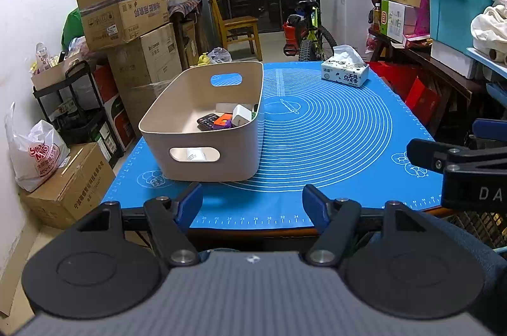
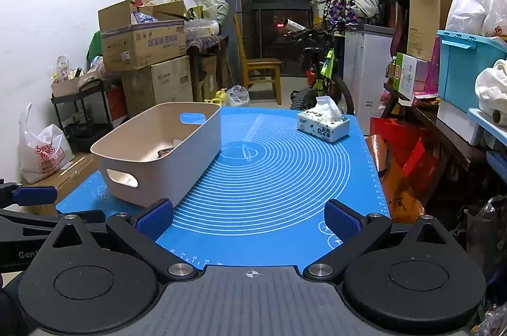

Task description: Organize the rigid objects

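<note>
A beige plastic bin with handle cut-outs stands on the left part of the blue mat. Inside it lie several small rigid items: a dark remote-like piece, an orange and purple piece and a white box. My left gripper hovers open at the mat's near edge, just in front of the bin, with nothing between its fingers. My right gripper is open over the near middle of the mat, also holding nothing. The right gripper's body shows at the right edge of the left wrist view.
A tissue pack sits at the mat's far right corner. Stacked cardboard boxes and a cart stand left of the table; shelves with bins are on the right. A bicycle and a chair stand beyond.
</note>
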Demonstrator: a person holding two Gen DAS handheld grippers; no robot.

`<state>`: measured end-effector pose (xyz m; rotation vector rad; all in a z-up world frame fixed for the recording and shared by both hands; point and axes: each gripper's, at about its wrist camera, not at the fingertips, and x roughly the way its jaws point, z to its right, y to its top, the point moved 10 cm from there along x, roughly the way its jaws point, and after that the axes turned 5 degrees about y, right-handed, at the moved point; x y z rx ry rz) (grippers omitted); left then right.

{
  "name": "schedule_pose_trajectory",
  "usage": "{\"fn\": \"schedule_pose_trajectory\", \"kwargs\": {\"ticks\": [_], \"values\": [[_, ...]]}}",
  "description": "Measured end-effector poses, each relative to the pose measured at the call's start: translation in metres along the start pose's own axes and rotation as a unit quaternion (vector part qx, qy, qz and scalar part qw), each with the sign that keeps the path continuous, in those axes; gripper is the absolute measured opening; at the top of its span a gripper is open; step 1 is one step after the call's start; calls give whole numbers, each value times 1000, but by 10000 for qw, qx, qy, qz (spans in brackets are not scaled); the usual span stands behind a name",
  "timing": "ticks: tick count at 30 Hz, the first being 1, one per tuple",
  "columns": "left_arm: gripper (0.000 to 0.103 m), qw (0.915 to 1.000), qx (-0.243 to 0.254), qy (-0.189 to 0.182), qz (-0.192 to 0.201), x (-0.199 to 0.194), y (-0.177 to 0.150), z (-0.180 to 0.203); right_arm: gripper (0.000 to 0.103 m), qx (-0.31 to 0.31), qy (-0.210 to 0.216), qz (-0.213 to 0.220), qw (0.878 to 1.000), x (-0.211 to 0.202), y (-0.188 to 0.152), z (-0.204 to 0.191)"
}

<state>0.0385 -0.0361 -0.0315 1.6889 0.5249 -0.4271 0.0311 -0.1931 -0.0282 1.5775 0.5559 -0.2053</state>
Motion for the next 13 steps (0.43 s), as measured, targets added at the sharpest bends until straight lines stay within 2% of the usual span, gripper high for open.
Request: {"fn": "schedule_pose_trajectory", "kwargs": {"ticks": [13], "values": [[71, 10000, 50, -35, 23, 0, 1, 5, 101, 25, 5, -39, 10000, 1, -2, 0]]}}
